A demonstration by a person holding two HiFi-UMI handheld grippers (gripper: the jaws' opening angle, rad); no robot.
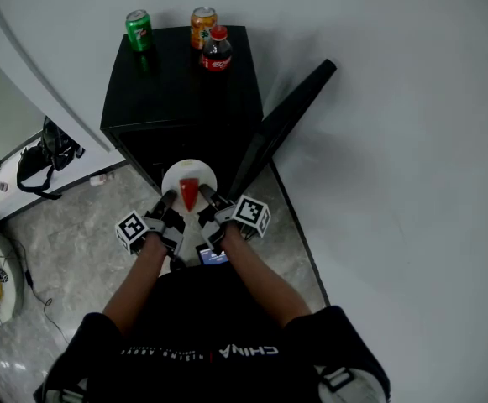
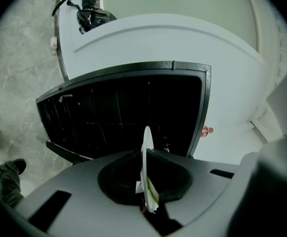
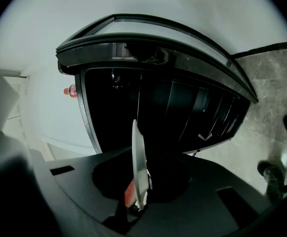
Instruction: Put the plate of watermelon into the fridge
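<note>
The left gripper point(image 1: 170, 200) and the right gripper point(image 1: 204, 196) are both closed on the rim of 1 white plate point(image 1: 179, 175), each clamping an opposite side, so the plate hangs between them and reaches out ahead of their jaws. In each gripper view the plate stands edge-on in the narrow gap between the 2 jaws, pinched there. A red watermelon slice point(image 1: 190, 193) lies on the plate, on the part nearest the jaw tips; its green rind shows just beside the left gripper's jaws, its red flesh beside the right gripper's. Straight ahead of both grippers stands a black fridge point(image 1: 185, 91) with its dark inside open towards them; the plate's far edge is close to that opening, and I cannot tell whether it has crossed it. The fridge door point(image 1: 284, 122) is swung wide, ahead of the right gripper and off to its outer side. Well beyond the grippers, on the fridge top, stand a green can point(image 1: 139, 30), an orange can point(image 1: 202, 25) and a cola bottle point(image 1: 216, 50). Far out to the left gripper's side a black bag point(image 1: 42, 162) lies on a white surface
</note>
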